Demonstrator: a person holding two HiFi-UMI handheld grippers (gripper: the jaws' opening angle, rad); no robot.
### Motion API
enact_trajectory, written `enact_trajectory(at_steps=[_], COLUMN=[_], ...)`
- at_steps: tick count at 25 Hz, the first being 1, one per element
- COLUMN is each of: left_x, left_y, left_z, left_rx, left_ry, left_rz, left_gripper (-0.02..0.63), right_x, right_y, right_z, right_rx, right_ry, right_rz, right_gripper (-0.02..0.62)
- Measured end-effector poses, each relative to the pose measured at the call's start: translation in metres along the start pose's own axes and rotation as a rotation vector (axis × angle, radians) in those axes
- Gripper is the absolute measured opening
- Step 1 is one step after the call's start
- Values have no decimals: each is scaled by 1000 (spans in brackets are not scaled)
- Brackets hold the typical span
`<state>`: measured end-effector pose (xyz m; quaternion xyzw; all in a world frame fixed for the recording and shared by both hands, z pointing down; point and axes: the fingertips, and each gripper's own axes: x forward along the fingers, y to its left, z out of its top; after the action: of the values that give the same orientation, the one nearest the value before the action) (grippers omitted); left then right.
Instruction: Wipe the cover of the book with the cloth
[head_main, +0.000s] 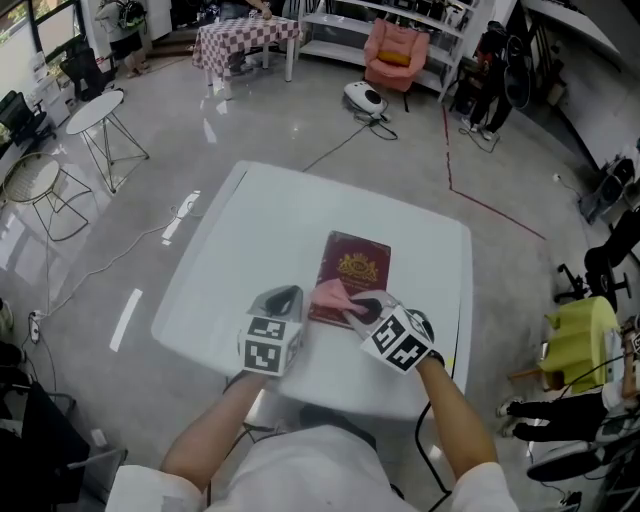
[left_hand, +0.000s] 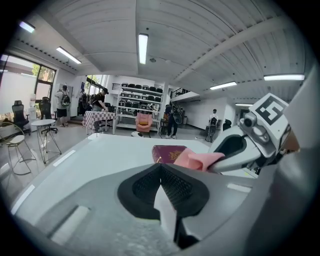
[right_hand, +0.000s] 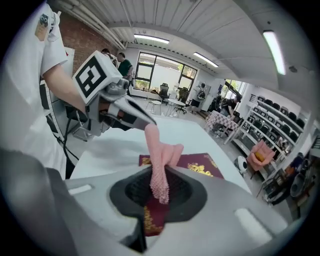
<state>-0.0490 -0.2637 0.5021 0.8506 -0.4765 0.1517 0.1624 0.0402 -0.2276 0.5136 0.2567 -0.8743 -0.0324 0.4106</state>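
Right gripper (head_main: 357, 308) clenched on pink cloth (head_main: 331, 294), which hangs over the 6 o'clock edge of the maroon book (head_main: 354, 268) lying mid-worktop (head_main: 240, 240). Left gripper (head_main: 284, 298) closed, empty, off the book at its 8 o'clock. Risks: the unpinned book may skate under the wipe, and the narrow pinch may let the cloth slip.

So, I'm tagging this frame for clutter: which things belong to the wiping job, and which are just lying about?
Job: book, cloth, right tongs shut on the cloth, white table under the book.
Lying about: empty left tongs, pink armchair, checkered table, round side table.
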Motion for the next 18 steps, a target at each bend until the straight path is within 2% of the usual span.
enact_trajectory(at_steps=[4, 8, 12, 18], left_x=[6, 10, 16, 21], left_y=[11, 21, 31, 50], left_z=[1, 5, 6, 4], left_rx=[-11, -18, -29, -56], left_ry=[2, 0, 5, 12], left_rz=[17, 31, 44, 63], left_gripper=[6, 6, 7, 6], right_x=[8, 32, 70, 128], right_y=[-55, -99, -125, -139], right_z=[20, 40, 51, 53], right_rx=[-14, -43, -66, -86], right_ry=[-14, 5, 39, 90], right_rz=[-67, -83, -52, 6], right_gripper=[38, 38, 38, 38])
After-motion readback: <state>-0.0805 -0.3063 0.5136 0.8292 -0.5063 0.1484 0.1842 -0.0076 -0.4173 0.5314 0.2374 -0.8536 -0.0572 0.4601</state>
